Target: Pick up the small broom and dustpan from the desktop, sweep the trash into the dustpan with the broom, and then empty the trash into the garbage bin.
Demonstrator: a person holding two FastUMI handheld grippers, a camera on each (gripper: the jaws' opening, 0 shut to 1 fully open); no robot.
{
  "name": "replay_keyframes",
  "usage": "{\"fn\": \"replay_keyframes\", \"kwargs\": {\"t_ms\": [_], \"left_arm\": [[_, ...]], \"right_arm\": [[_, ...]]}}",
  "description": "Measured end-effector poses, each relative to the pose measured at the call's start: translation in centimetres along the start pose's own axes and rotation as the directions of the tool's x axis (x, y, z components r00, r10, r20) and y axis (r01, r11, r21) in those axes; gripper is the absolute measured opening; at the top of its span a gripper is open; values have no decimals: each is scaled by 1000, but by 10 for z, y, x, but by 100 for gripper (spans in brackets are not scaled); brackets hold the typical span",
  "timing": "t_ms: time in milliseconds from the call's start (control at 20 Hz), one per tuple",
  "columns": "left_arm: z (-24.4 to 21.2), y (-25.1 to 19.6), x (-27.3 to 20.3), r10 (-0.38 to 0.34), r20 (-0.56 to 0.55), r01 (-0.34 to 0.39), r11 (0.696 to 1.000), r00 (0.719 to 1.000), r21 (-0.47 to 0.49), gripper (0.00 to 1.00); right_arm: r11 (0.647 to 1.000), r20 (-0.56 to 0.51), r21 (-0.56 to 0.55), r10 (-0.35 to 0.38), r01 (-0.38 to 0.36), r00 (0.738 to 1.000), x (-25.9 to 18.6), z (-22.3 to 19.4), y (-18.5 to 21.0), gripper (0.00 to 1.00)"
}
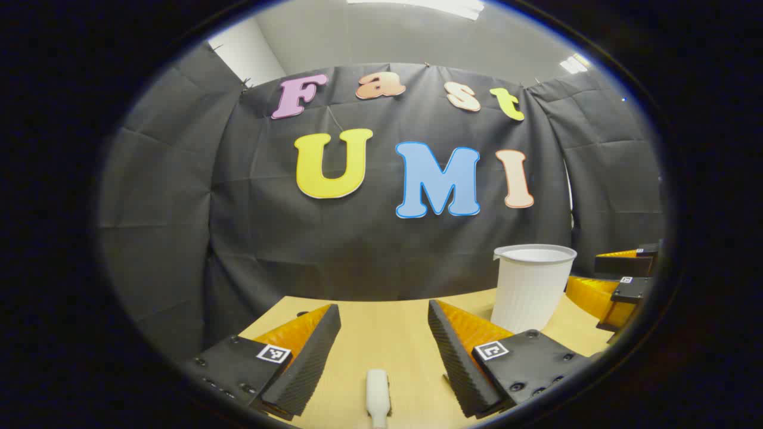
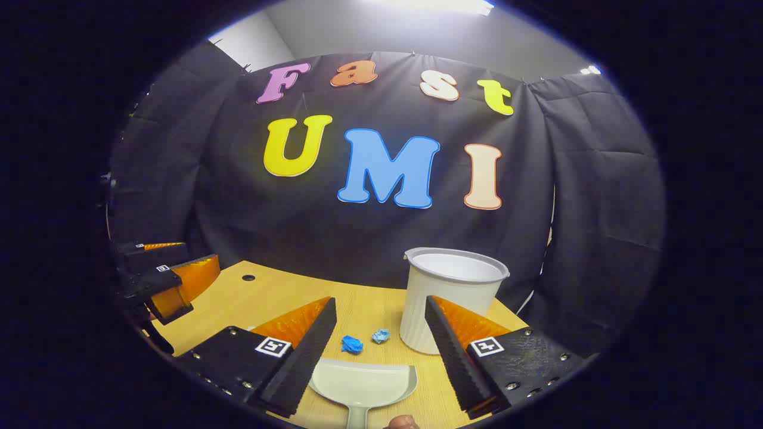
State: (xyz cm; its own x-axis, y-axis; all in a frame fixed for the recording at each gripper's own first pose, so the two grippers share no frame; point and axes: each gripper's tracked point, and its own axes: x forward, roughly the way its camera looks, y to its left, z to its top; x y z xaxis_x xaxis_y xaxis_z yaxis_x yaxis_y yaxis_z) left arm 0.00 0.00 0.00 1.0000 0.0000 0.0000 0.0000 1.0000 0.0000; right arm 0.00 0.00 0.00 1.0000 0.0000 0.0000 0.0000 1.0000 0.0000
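Both jaws gape wide, gripping nothing: right gripper (image 2: pixel 381 351) straddles the dustpan (image 2: pixel 363 384) at the desk's (image 2: pixel 238 298) near edge, left gripper (image 1: pixel 384 351) a white handle (image 1: pixel 378 399). Light, rigid plastic, best held by their handles.

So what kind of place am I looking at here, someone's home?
Probably not a home: it looks like a staged recording booth. Black cloth hangs as the wall behind a bare wooden desktop, where a white bin, a dustpan and two blue paper scraps are set out.
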Motion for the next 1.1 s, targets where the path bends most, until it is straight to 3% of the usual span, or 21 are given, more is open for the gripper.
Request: {"fn": "replay_keyframes", "kwargs": {"t_ms": [400,1100], "left_arm": [[-4,-2,1,-14,-17,15,999,1000,32,96],[-20,-15,3,-6,-66,6,1000,998,1,96]], "right_arm": [[1000,-37,8,17,-17,999,1,-8,5,94],[1000,-70,-6,18,-19,997,1,-17,-10,94]]}}
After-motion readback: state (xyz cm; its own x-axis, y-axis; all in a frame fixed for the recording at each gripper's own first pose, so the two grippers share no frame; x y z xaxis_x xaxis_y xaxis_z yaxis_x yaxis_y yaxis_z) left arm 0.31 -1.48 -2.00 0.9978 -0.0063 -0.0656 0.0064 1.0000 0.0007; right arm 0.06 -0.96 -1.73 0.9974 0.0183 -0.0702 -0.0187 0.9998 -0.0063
